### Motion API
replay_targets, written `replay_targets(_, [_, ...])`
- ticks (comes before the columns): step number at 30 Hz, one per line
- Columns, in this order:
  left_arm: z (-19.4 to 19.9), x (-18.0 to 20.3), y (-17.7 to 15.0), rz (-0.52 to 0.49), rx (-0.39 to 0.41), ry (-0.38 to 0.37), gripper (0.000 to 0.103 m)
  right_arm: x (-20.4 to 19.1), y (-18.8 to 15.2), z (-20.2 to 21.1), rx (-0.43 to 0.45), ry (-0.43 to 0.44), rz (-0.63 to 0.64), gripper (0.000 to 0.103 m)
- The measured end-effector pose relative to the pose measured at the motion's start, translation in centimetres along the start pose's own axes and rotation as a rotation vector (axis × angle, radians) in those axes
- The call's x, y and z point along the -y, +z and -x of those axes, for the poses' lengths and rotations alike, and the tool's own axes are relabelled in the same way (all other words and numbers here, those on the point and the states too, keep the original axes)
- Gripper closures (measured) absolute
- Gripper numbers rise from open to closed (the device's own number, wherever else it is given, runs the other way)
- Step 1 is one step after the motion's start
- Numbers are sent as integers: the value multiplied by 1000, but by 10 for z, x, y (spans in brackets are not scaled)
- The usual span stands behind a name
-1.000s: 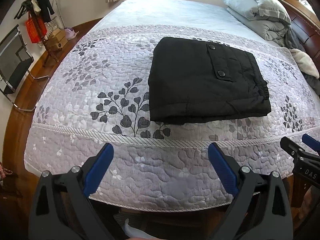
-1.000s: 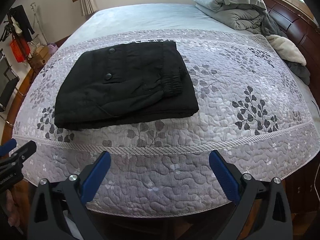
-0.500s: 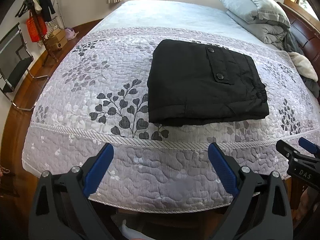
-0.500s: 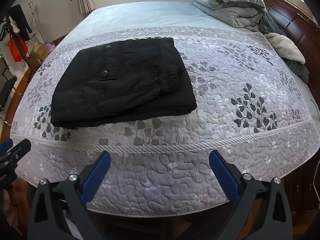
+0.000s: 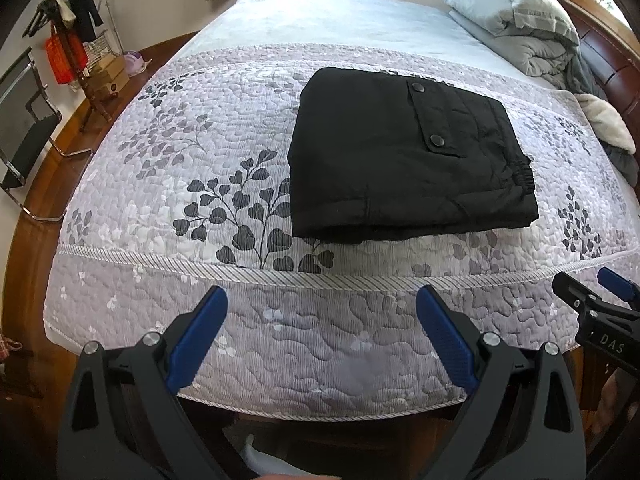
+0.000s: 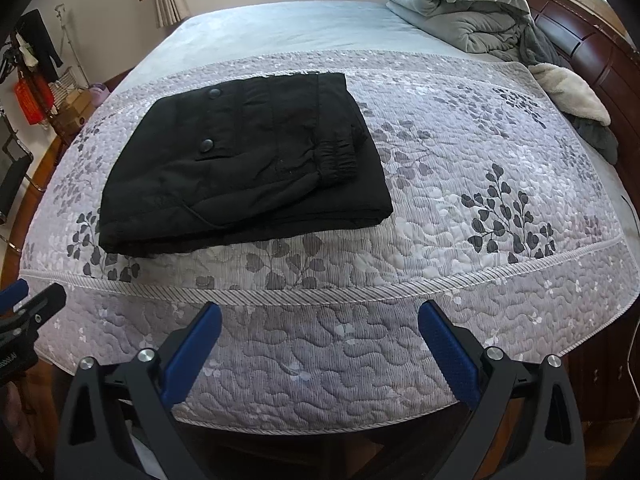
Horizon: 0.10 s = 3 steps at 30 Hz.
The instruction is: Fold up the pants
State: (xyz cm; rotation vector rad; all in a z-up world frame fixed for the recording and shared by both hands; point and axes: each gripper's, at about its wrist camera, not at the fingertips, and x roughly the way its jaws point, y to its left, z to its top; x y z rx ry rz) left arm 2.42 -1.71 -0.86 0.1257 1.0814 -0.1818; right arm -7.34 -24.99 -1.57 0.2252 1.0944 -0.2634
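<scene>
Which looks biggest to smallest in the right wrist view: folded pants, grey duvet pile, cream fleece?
1. Folded pants
2. Grey duvet pile
3. Cream fleece
Apparent size only: the pants lie nearer the camera.

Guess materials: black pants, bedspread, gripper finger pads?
Black pants: matte woven fabric, probably padded; puffy wrinkles, snap buttons, elastic cuff.
Bedspread: quilted textile, soft sheen; stitched pebble pattern, printed leaves.
Finger pads: blue, finely textured, likely rubber or plastic, on black arms that look like plastic.
</scene>
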Motion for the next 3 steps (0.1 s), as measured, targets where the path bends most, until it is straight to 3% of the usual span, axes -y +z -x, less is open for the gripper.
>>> replay_targets(3, [0,0,0,2,-5,-4,8,1,-1,-1,-2,1,-3,4])
